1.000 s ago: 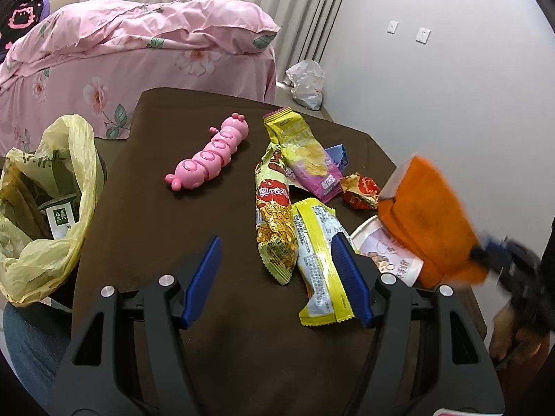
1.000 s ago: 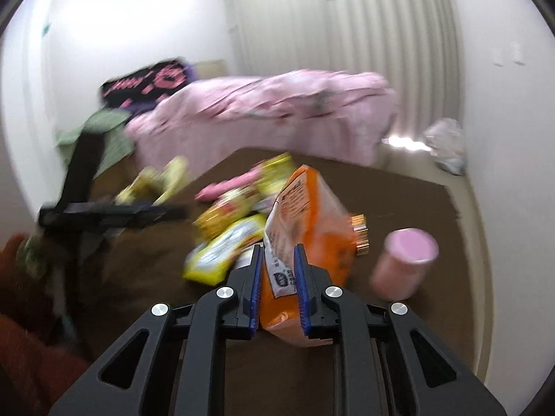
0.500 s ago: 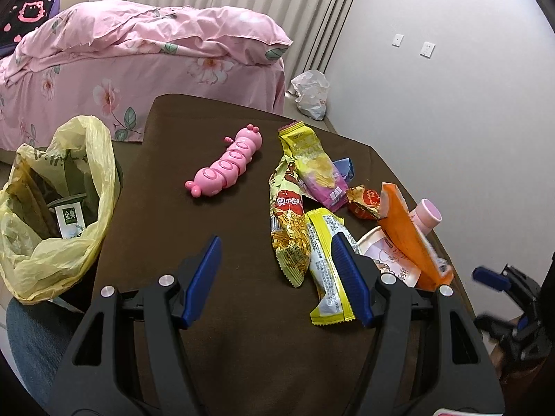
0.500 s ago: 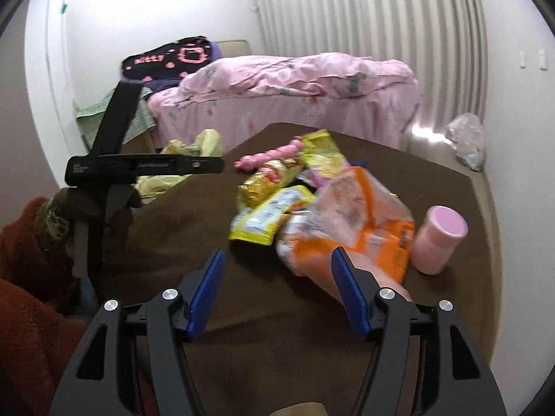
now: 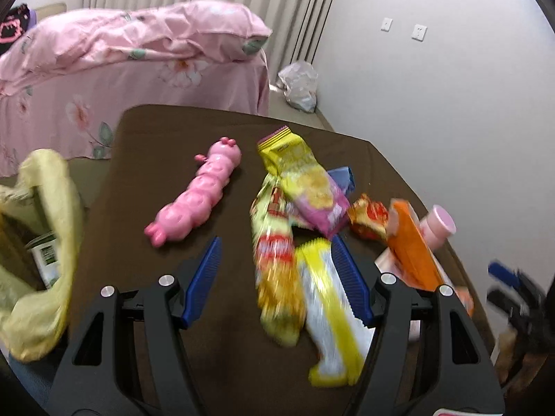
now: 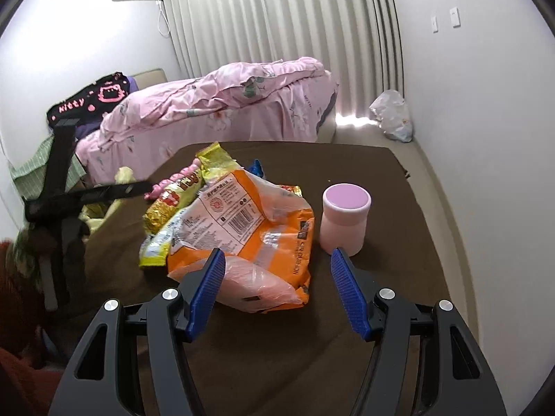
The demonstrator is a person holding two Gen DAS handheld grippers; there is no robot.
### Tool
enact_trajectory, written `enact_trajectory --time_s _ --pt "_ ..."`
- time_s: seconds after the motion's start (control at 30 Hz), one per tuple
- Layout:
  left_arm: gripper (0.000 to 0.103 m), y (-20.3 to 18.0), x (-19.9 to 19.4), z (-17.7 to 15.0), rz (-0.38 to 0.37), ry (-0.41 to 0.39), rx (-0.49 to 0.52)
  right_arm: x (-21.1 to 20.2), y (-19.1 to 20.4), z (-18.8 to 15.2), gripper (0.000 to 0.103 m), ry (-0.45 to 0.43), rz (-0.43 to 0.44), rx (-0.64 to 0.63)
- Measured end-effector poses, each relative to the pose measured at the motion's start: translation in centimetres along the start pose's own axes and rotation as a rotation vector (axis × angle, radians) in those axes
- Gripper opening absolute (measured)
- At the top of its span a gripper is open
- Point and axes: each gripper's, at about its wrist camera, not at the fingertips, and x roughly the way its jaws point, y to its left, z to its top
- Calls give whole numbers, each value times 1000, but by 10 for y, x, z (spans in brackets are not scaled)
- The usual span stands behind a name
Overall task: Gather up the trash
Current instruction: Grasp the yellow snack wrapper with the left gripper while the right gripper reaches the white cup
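Brown table carries everything; pink bed stands beyond its far edge. Yellow trash bag hangs open just off the table's left edge, a carton already inside.

Big change: the orange packet is out of the right gripper. A second ago that claw pinched it upright; now the packet lies flat on the table, crumpled, its near end between the blue pads but touched by neither. Right claw stands wide and empty, hovering low over the near end of the packet.

Left gripper, partly spread with nothing in it, has drifted right across the table, so it sits over the yellow wrapper and the red-yellow snack bag. Pads clear of both.

Still on the table: yellow-purple chip bag, small red-gold wrapper, blue scrap behind them. Pink caterpillar toy and pink jar look like keepers, not trash.

My read: the packet was dropped short of the bag, well to its right. It needs a re-grip, or the left claw takes it.
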Motion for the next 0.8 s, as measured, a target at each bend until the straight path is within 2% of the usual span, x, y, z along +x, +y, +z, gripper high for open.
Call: enact_trajectory --time_s 0.07,0.17,0.2,0.23,0.3,0.5,0.57,0.67,0.73,0.8 --pt "62 -1 21 15 -14 41 15 2 1 1 60 7 -9 -14" --pt "62 -3 49 29 29 90 56 2 3 2 60 4 -37 -49" --pt "58 -2 55 31 32 106 57 2 3 3 60 5 -44 -57" --pt "51 0 61 32 27 132 54 3 3 4 60 7 -47 -61" --pt "15 2 68 29 7 176 53 7 1 5 60 21 -51 -59" --pt "10 3 13 5 -33 59 -1 20 -6 -1 60 65 -57 4" --pt "10 2 -3 -2 -25 31 -8 19 -4 -1 60 54 -42 14" --pt "10 3 -26 -14 -3 -18 -10 11 11 9 60 8 -33 -36" --pt "10 6 -36 -20 -2 -28 -17 6 26 18 60 -15 17 -75" --pt "10 9 -39 -23 -9 -22 -29 5 43 24 60 -13 117 -97"
